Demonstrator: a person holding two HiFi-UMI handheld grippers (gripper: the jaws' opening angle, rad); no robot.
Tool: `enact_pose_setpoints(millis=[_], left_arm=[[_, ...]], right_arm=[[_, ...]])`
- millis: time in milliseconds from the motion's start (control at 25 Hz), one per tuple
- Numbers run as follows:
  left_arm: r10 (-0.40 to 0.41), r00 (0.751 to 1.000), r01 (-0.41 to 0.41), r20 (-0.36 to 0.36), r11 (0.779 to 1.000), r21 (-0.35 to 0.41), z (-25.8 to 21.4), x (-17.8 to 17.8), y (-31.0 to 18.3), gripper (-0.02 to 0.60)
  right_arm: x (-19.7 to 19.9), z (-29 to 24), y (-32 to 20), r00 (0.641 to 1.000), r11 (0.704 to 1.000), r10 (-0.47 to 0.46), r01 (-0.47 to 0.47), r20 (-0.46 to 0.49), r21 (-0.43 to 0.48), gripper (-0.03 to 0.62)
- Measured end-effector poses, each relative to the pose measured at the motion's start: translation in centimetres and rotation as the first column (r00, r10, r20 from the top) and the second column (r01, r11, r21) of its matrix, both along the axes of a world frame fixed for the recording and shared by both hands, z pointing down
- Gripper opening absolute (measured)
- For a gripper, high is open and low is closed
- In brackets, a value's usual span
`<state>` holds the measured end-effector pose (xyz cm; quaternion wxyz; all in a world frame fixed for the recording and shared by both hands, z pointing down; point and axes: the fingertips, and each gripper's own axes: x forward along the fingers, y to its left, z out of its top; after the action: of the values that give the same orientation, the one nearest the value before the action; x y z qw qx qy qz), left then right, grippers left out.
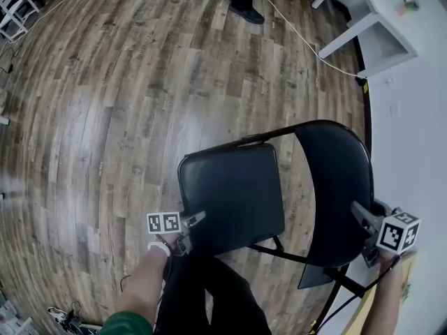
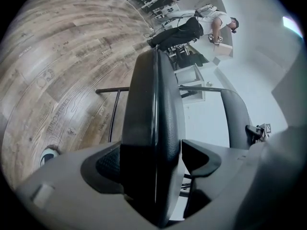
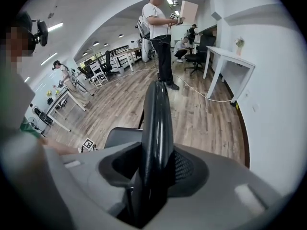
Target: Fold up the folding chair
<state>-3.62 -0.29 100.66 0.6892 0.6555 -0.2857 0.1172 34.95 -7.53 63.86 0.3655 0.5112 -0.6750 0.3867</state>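
A black folding chair stands open on the wood floor, its padded seat (image 1: pixel 234 190) in the middle of the head view and its curved backrest (image 1: pixel 335 180) to the right. My left gripper (image 1: pixel 190 230) is at the seat's near corner. In the left gripper view the seat edge (image 2: pixel 153 104) runs between the jaws of that gripper (image 2: pixel 153 164), and both pads press on it. My right gripper (image 1: pixel 363 234) sits on the backrest's top edge. In the right gripper view the backrest rim (image 3: pixel 157 114) stands between the two pads of that gripper (image 3: pixel 156 169), which are shut on it.
A white wall (image 1: pixel 412 131) runs close along the chair's right side. A white table (image 1: pixel 370 12) stands at the far right, with a cable (image 1: pixel 300 37) on the floor beside it. A person's feet (image 1: pixel 241 5) are at the far end. My legs (image 1: pixel 209 292) are just behind the seat.
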Motion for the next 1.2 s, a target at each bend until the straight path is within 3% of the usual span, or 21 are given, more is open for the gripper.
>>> enact_pose_setpoints(millis=[200, 520, 960, 1200], left_arm=[[0.016, 0.999, -0.016, -0.034, 1.0, 0.01, -4.6, 2.0, -0.7, 0.388], [0.063, 0.997, -0.063, -0.052, 0.998, -0.008, -12.5, 6.0, -1.1, 0.39], [-0.003, 0.999, 0.002, -0.052, 1.0, -0.028, -21.8, 12.7, -2.4, 0.39], [-0.02, 0.999, 0.018, -0.04, 0.998, -0.052, -24.7, 15.9, -2.7, 0.403]], right_arm=[[-0.8, -3.0, 0.0, 1.0, 1.0, 0.016, -0.017, 0.016, 0.018, 0.149], [-2.3, -7.3, 0.0, 0.999, 0.999, 0.021, -0.02, -0.041, 0.031, 0.141], [-3.2, -12.1, 0.4, 0.982, 0.999, 0.015, -0.005, -0.19, 0.053, 0.144], [-2.7, -13.7, 0.3, 0.976, 0.999, -0.001, 0.013, -0.22, 0.051, 0.146]])
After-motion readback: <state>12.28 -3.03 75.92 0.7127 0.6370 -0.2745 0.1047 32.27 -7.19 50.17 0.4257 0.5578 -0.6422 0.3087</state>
